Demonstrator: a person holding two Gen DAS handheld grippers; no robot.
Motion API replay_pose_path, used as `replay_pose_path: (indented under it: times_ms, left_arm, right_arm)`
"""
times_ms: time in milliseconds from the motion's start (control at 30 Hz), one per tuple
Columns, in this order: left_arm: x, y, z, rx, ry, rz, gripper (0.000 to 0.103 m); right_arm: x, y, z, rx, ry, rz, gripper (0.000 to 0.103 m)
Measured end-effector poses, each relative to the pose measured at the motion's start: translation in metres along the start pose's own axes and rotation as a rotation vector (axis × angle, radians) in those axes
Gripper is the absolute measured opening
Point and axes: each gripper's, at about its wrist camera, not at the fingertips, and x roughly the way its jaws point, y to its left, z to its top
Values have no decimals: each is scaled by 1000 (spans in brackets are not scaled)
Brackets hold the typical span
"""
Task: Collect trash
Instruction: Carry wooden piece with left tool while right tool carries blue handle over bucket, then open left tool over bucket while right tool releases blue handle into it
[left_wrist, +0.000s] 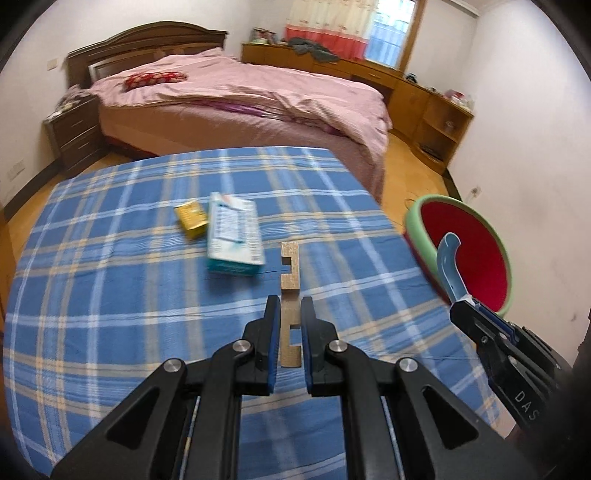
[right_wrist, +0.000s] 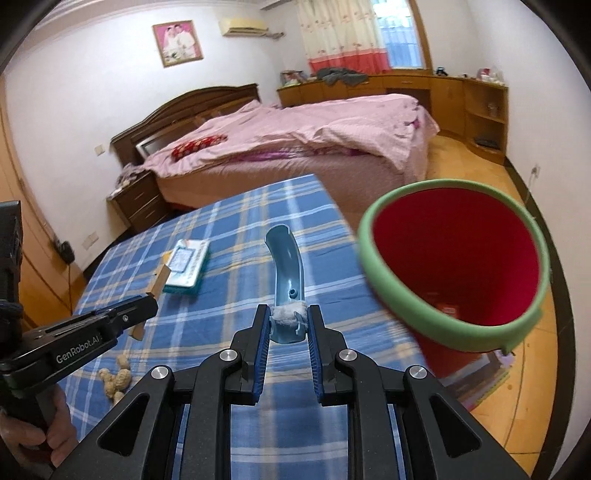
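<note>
Fingers of the left gripper (left_wrist: 287, 308) are squeezed tight on a thin notched cardboard strip (left_wrist: 290, 273), and the fingers of the right gripper (right_wrist: 285, 317) are squeezed on a curved blue plastic piece (right_wrist: 286, 266) with a bit of grey fluff (right_wrist: 288, 314) stuck at its lower end. Both bits of trash are held up above the worktop (left_wrist: 110, 258) with the blue checked cloth. The red bin (right_wrist: 458, 258) with the green rim sits just past the worktop's right edge, close to the blue piece. The strip is long and held only at its lower part, so it could tip or slide out if the hand swings fast. The blue piece is smooth and bent, so it could twist in the grip and fall on the floor, not in the bin. If the two grippers go to the bin together, they could bump. More trash waits on the cloth: a white and teal box (left_wrist: 234, 236), a small yellow box (left_wrist: 191, 219) and some peanut shells (right_wrist: 116, 380).
</note>
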Motion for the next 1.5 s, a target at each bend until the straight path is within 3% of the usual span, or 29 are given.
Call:
replay_pose_path:
  times_ms: [467, 867, 1333, 1500]
  left_arm:
    - [37, -94, 29, 152, 55, -115, 10]
    - [89, -169, 47, 258, 106, -194, 10]
    - [130, -188, 39, 269, 175, -202, 10]
    - [129, -189, 39, 274, 158, -204, 11]
  right_arm:
    - [-10, -81, 17, 91, -32, -156, 20]
    - [1, -142, 20, 169, -15, -212, 20]
    - [23, -167, 15, 238, 27, -216, 20]
    - [26, -173, 12, 277, 41, -197, 22]
